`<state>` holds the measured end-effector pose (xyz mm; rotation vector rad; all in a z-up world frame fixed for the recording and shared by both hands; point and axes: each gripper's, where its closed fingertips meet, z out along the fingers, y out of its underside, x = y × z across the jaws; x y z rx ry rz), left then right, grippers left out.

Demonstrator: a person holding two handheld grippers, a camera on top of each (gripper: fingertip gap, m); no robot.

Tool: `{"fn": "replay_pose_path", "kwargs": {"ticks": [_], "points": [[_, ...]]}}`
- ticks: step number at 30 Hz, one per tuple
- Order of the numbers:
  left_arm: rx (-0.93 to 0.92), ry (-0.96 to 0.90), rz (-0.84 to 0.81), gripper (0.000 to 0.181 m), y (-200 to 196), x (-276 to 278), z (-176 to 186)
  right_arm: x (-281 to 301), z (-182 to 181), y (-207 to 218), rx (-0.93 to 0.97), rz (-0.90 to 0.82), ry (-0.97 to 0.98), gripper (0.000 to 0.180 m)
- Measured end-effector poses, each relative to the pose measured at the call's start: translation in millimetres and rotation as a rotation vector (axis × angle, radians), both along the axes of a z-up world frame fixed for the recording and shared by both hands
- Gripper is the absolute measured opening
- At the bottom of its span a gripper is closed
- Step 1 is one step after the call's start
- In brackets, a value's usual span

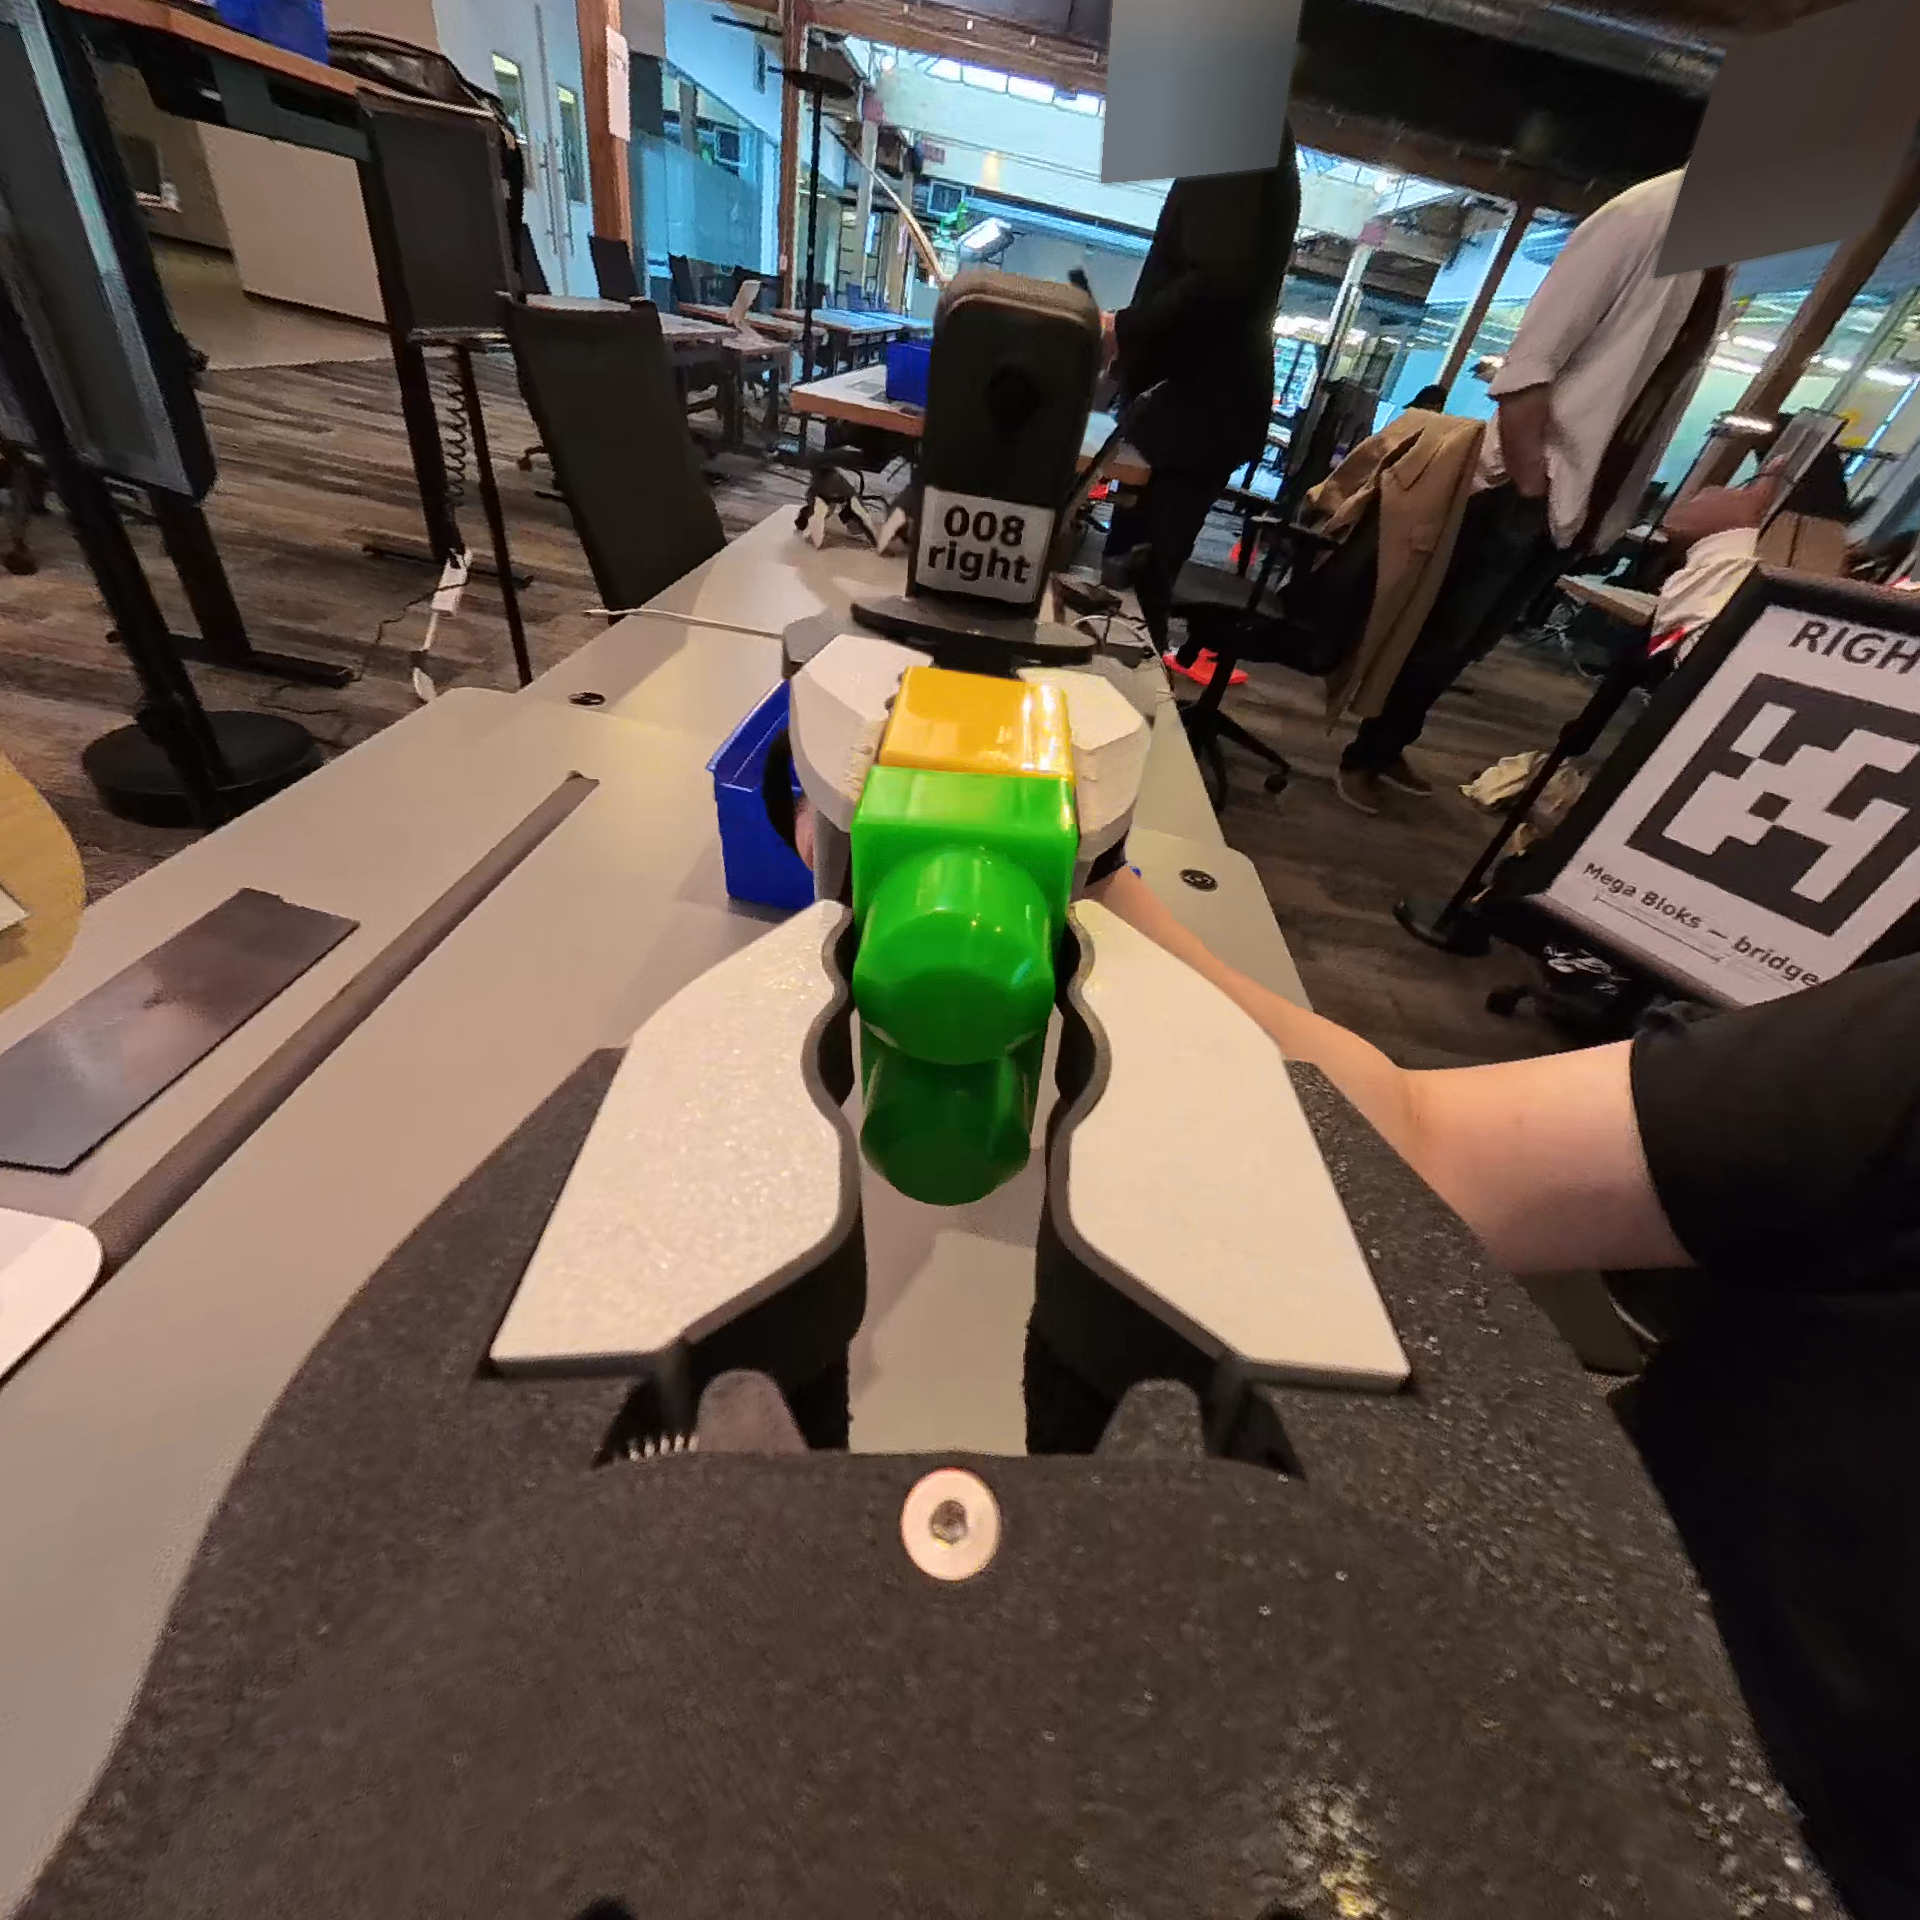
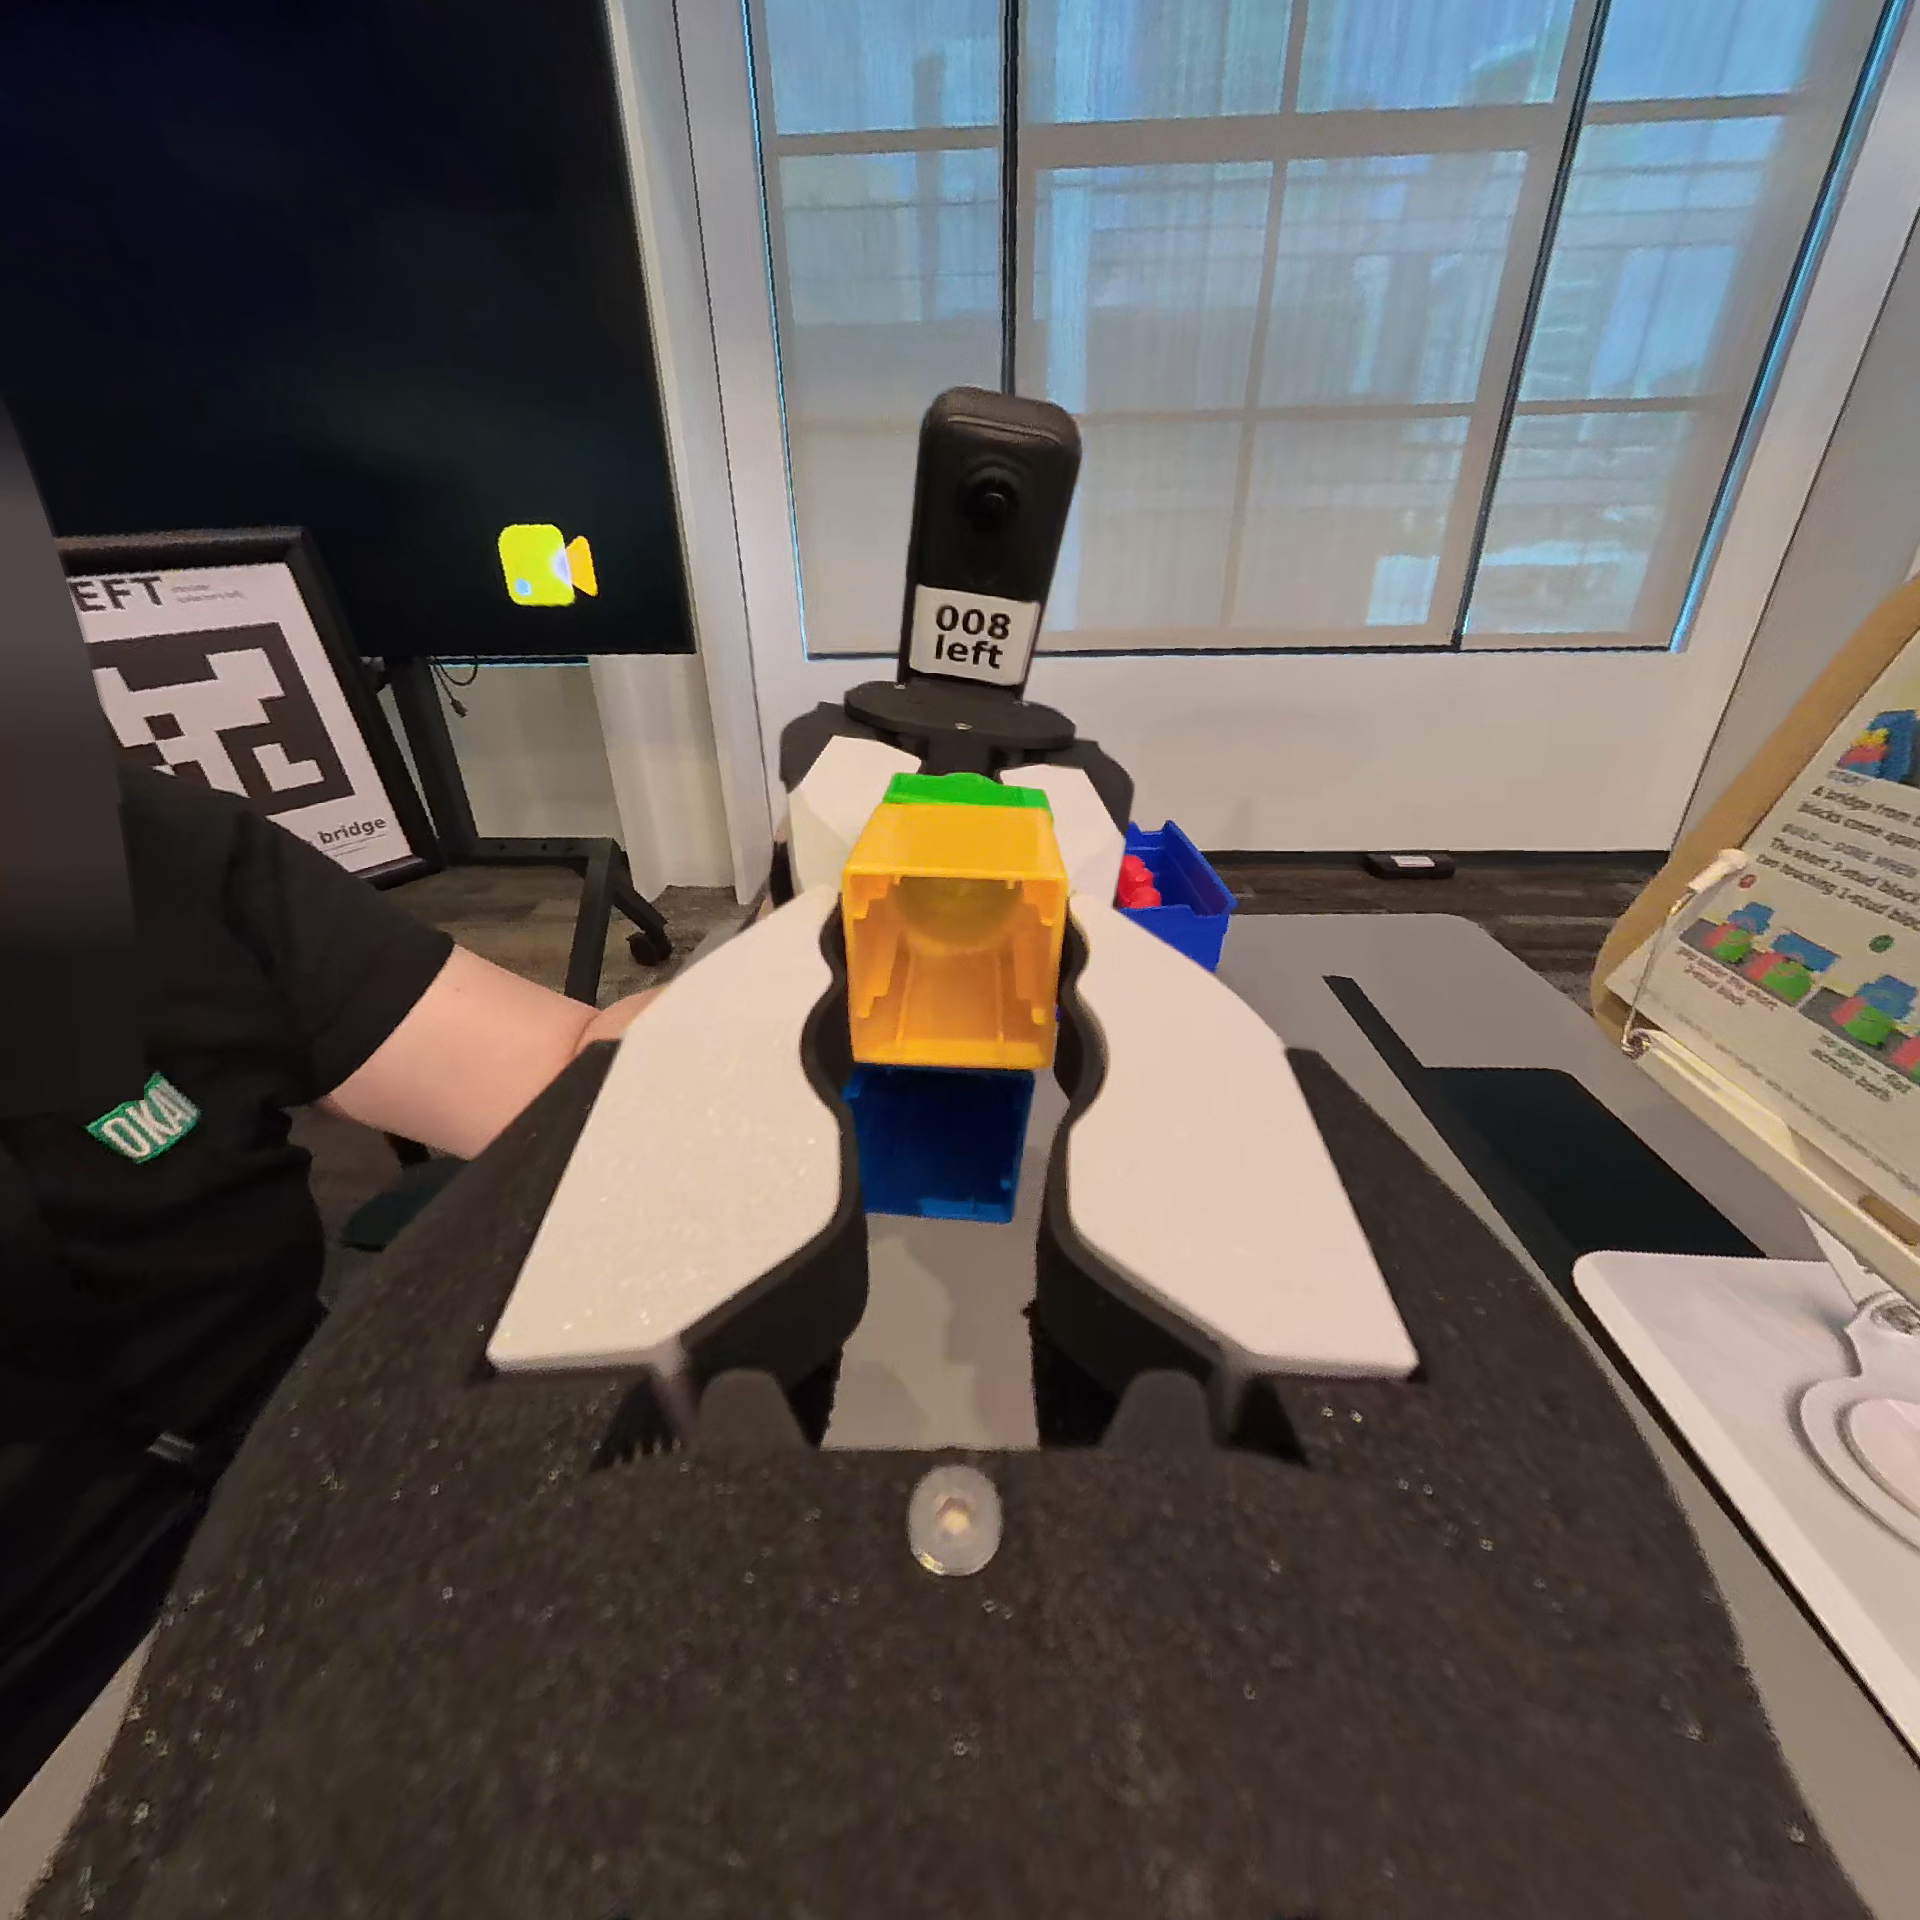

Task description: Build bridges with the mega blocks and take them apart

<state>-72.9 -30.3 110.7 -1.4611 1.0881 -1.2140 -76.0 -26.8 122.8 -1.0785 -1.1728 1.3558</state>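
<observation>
My left gripper (image 1: 956, 925) is shut on a green two-stud block (image 1: 961, 987), its studs pointing at the camera. A yellow block (image 1: 977, 732) is joined to the green block's far side, in the facing right gripper (image 1: 971, 769). In the right wrist view my right gripper (image 2: 954, 914) is shut on that yellow block (image 2: 951, 966), whose hollow underside faces the camera. A blue block (image 2: 935, 1153) sits just below it between the fingers. The green block (image 2: 966, 795) shows behind them, in the facing left gripper (image 2: 935, 821). The joined blocks hang sideways above the grey table (image 1: 364, 935).
A blue bin (image 2: 1179, 904) holding red blocks (image 2: 1138, 883) stands on the table behind the grippers; it also shows in the left wrist view (image 1: 753, 810). An instruction board (image 2: 1787, 935) and a white tray (image 2: 1714, 1382) are at the right. A black mat (image 1: 156, 1029) lies on the left.
</observation>
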Motion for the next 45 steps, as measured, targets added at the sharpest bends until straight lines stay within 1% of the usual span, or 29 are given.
{"fn": "replay_pose_path", "kwargs": {"ticks": [2, 5, 7, 10, 11, 13, 14, 16, 18, 20, 21, 22, 23, 26, 29, 31, 33, 35, 37, 42, 45], "points": [[-0.003, -0.012, 0.013, 0.035, 3, -2, 1, 5, 2, 3, 0.009, -0.024, 0.006, 0.036], [-0.026, -0.083, 0.006, 0.036, 5, -22, 15, 40, 19, 10, -0.034, -0.043, 0.129, 0.035], [0.019, -0.057, 0.05, 0.035, 10, -34, 16, 56, 15, 15, -0.019, -0.104, 0.103, 0.036], [0.05, -0.069, 0.019, 0.035, 1, -37, 23, 70, 22, 16, -0.028, -0.136, 0.131, 0.036], [0.051, -0.064, 0.022, 0.035, 0, -38, 23, 73, 24, 17, -0.032, -0.177, 0.114, 0.036], [0.059, -0.036, 0.035, 0.035, 1, -38, 19, 86, 32, 15, 0.005, -0.324, 0.045, 0.035], [0.063, -0.028, 0.034, 0.035, 1, -38, 18, 98, 39, 11, 0.03, -0.429, 0.011, 0.035], [0.059, -0.032, 0.026, 0.035, -1, -38, 19, 135, 43, 3, 0.077, -0.679, -0.111, 0.036], [0.051, -0.042, 0.017, 0.036, -3, -38, 22, 183, 37, -1, 0.099, -0.886, -0.262, 0.036], [0.052, -0.036, 0.003, 0.036, -6, -35, 22, 237, 16, 4, 0.008, -1.005, -0.399, 0.036], [0.057, -0.028, 0.001, 0.036, -7, -34, 21, 268, 0, 11, -0.068, -1.069, -0.459, 0.036], [0.063, -0.022, 0.0, 0.036, -9, -32, 21, 298, -20, 18, -0.159, -1.123, -0.505, 0.036], [0.069, -0.015, -0.003, 0.036, -10, -30, 21, 321, -44, 24, -0.256, -1.137, -0.54, 0.036], [0.085, -0.003, -0.007, 0.036, -15, -25, 21, 369, -120, 33, -0.46, -1.164, -0.6, 0.036], [0.092, 0.009, -0.013, 0.036, -19, -20, 20, 376, -174, 38, -0.531, -1.139, -0.621, 0.036], [0.096, 0.02, -0.012, 0.036, -21, -19, 19, 379, -205, 44, -0.545, -1.137, -0.693, 0.037], [0.098, 0.026, -0.011, 0.036, -22, -18, 18, 376, -230, 45, -0.595, -1.093, -0.751, 0.037], [0.099, 0.025, -0.015, 0.036, -25, -18, 19, 375, -250, 44, -0.608, -1.07, -0.84, 0.037], [0.105, 0.021, -0.018, 0.036, -27, -18, 21, 376, -261, 41, -0.596, -1.06, -0.906, 0.037], [0.116, 0.027, -0.021, 0.036, -29, -19, 22, 379, -273, 32, -0.64, -1.022, -0.974, 0.037], [0.11, 0.029, -0.018, 0.036, -27, -19, 21, 383, -271, 26, -0.649, -1.02, -0.999, 0.043]]}}
